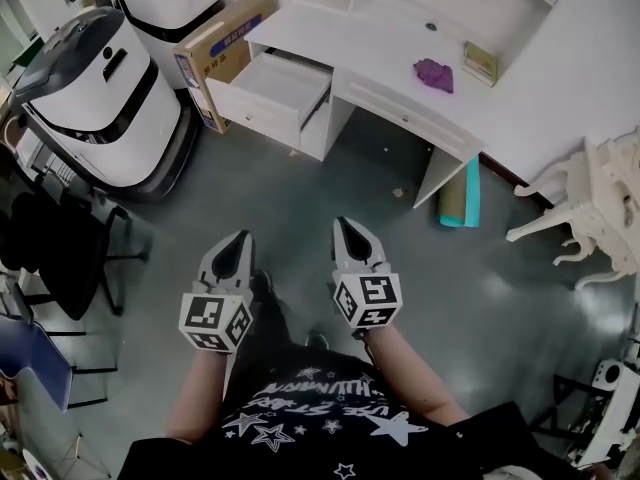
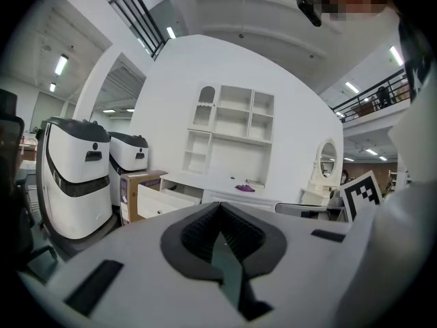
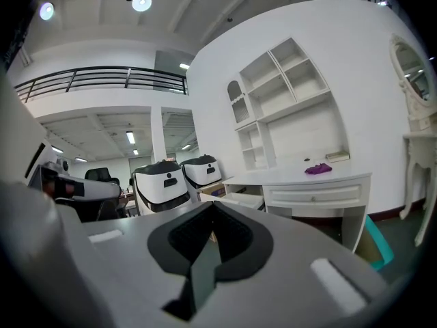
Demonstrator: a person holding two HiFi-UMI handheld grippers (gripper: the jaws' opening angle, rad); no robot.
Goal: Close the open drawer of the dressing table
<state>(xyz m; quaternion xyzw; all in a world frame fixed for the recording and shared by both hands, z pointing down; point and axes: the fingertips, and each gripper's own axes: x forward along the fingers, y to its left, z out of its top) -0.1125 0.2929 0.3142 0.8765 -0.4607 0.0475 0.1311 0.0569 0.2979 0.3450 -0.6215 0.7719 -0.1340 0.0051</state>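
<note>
1. Nearest, the person is holding the left hand-held gripper (image 1: 241, 238) and the right hand-held gripper (image 1: 345, 225) side by side ahead of the body. Both are pointing toward the furniture, each with its jaws pressed fully together and nothing between them. Closed tips probably suit a plain push better than a grasp.
2. The grey floor (image 1: 330, 198) is lying bare along the straight line ahead. The black chairs (image 1: 60, 248) are standing well off to the left.
3. A teal roll (image 1: 462, 198) is leaning by the far-right leg, well apart from the target.
4. The open drawer (image 1: 270, 93) is jutting out from the left end of the white counter (image 1: 370, 43). It is looking empty, with its front panel facing the person, so that panel is likely the place to press.
5. A cardboard box (image 1: 215, 53) is sitting just beside the drawer's left, and two white machines (image 1: 95, 98) are crowding that side, which is leaving the front as the free approach.
6. Farthest, a purple cloth (image 1: 434, 73) and a small box (image 1: 479, 63) are resting on the counter, blocking nothing.
</note>
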